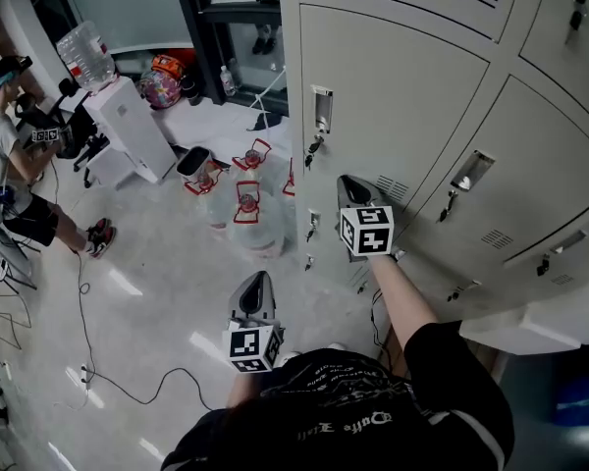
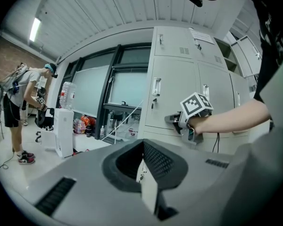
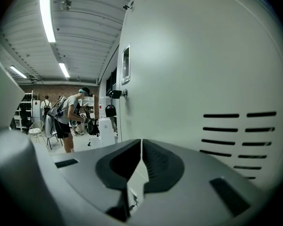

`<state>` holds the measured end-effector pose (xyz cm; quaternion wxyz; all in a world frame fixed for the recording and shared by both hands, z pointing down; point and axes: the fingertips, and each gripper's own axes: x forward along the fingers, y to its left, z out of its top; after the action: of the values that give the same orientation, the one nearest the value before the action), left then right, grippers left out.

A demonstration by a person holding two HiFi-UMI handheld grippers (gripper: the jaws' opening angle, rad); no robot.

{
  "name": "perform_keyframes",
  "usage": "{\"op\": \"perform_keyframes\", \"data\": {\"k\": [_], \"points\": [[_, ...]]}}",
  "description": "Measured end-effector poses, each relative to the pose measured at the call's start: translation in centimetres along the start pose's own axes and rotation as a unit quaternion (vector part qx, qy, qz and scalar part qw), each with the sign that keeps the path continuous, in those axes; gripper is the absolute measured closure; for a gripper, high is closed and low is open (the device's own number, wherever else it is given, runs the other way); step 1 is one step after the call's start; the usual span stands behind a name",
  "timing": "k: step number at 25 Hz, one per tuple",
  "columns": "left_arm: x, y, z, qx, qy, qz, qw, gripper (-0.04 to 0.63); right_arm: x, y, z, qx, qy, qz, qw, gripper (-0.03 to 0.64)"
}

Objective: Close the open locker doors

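Grey lockers fill the right of the head view. My right gripper (image 1: pixel 350 181) is shut with nothing between its jaws, and its tip rests against the front of one locker door (image 1: pixel 402 86), beside the vent slots (image 1: pixel 393 189). In the right gripper view that door (image 3: pixel 203 55) fills the right side, with its recessed handle (image 3: pixel 126 64) and key lock (image 3: pixel 115 93) further along; the right gripper (image 3: pixel 141 141) lies alongside it. My left gripper (image 1: pixel 258 278) hangs over the floor, shut and holding nothing (image 2: pixel 142 142). From the left gripper view, the right gripper (image 2: pixel 172 120) is seen against the lockers.
Several large water bottles (image 1: pixel 245 209) stand on the floor by the lockers' foot. A white dispenser (image 1: pixel 133 126) carrying a bottle (image 1: pixel 85 55) stands further back. A person (image 1: pixel 10 155) bends at the far left. A cable (image 1: pixel 88 361) trails over the floor.
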<state>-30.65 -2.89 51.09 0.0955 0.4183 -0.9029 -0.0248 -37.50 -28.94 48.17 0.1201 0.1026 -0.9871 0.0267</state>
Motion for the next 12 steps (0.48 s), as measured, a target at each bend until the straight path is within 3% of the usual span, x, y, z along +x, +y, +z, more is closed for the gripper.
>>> {"op": "perform_keyframes", "data": {"k": [6, 12], "points": [[0.3, -1.0, -0.2, 0.003, -0.001, -0.037, 0.9993, 0.588, -2.0, 1.5, -0.6, 0.012, 0.000, 0.042, 0.999, 0.603], [0.4, -3.2, -0.2, 0.015, 0.009, -0.112, 0.9935, 0.588, -8.5, 1.2, 1.3, 0.035, -0.042, 0.016, 0.998, 0.603]]}}
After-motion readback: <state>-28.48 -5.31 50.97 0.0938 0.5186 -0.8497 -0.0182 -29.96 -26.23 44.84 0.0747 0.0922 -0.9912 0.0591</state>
